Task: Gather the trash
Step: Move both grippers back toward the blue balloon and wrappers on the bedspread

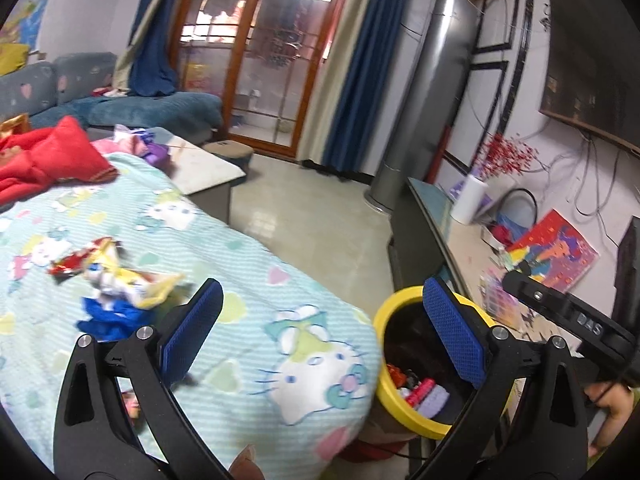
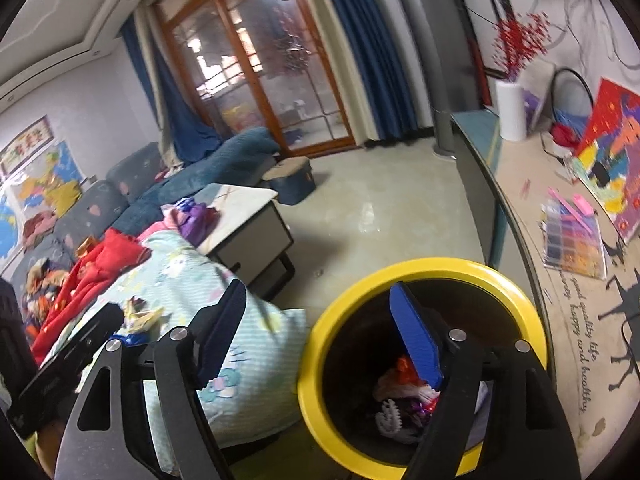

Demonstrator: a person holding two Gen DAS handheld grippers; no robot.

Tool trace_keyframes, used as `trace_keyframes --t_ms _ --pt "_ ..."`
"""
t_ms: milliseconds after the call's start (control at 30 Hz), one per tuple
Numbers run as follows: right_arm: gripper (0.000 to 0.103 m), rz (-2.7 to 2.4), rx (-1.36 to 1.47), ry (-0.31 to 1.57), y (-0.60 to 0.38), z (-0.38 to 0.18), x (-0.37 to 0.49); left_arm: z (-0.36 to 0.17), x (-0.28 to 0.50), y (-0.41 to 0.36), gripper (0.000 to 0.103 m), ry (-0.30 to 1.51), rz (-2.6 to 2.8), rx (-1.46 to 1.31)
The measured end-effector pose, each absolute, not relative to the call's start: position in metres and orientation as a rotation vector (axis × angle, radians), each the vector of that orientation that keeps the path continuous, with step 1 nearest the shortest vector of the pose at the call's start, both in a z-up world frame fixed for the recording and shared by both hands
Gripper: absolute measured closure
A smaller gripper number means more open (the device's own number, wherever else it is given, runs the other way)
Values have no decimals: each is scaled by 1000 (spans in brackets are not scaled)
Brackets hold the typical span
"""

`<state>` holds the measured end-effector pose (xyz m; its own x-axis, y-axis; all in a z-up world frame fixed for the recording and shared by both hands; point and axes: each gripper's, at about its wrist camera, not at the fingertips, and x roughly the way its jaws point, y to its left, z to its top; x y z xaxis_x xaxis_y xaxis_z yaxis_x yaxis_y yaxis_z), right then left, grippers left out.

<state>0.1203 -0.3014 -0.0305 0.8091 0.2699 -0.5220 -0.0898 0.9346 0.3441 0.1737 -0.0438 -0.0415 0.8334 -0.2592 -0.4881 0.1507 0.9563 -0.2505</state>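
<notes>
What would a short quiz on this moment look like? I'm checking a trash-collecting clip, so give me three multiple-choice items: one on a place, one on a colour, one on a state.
1. Where do the crumpled wrappers lie?
A. on the cartoon-cat blanket
B. on the floor
C. on the side counter

2. What colour is the rim of the bin?
A. green
B. yellow
C. white

3. How does the right gripper stand?
A. shut on a wrapper
B. shut with nothing in it
C. open, nothing between its pads

Key: 1 A, the wrappers rest on the blanket left of the left gripper. 2 B, both views show a yellow ring around a dark inside. 3 C, the fingers stand apart with one blue pad over the bin's mouth, where trash already lies.
</notes>
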Motion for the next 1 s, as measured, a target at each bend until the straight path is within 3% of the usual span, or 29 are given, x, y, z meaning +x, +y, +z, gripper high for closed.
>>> trace_keyframes --t_ms 1000 --pt "27 541 77 772 -129 -45 112 -63 171 110 11 618 40 -393"
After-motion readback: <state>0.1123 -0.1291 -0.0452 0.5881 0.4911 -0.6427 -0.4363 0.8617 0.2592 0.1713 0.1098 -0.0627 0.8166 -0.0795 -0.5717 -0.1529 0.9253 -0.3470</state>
